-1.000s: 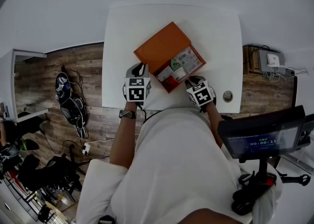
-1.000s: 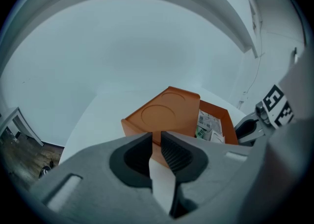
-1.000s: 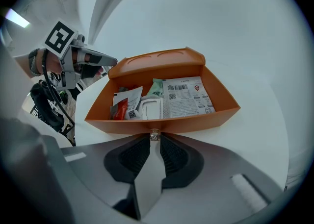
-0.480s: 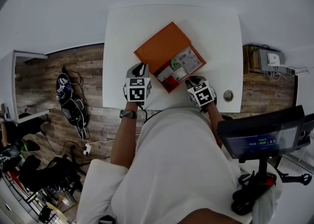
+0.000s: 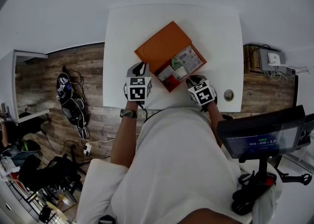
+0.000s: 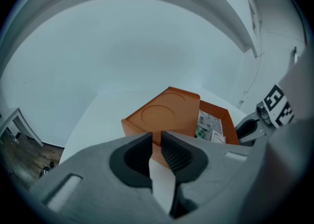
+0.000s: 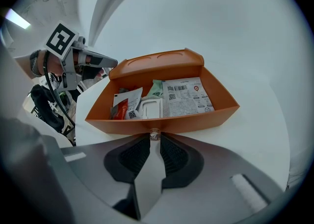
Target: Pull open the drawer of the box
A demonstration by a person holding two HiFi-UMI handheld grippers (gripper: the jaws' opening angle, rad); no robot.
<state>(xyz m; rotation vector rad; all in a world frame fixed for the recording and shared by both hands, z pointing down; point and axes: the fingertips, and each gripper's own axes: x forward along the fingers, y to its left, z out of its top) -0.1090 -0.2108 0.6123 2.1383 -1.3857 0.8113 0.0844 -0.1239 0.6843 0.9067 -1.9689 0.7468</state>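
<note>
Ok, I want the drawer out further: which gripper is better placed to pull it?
Right. The right gripper is closed on the small knob on the drawer front; the left gripper sits by the box corner with nothing between its jaws.

A white table (image 5: 122, 46) fills twelve o'clock, set against a plain white wall (image 5: 54, 2). Wood-plank floor (image 5: 54, 71) shows at nine o'clock and again at three. Black gear and cables (image 5: 71, 103) lie on it at nine o'clock, near a white cabinet (image 5: 7, 81). A white box (image 5: 272, 61) sits at two o'clock. A dark screen (image 5: 260, 137) on a stand is at four o'clock. The light is soft and even.
</note>
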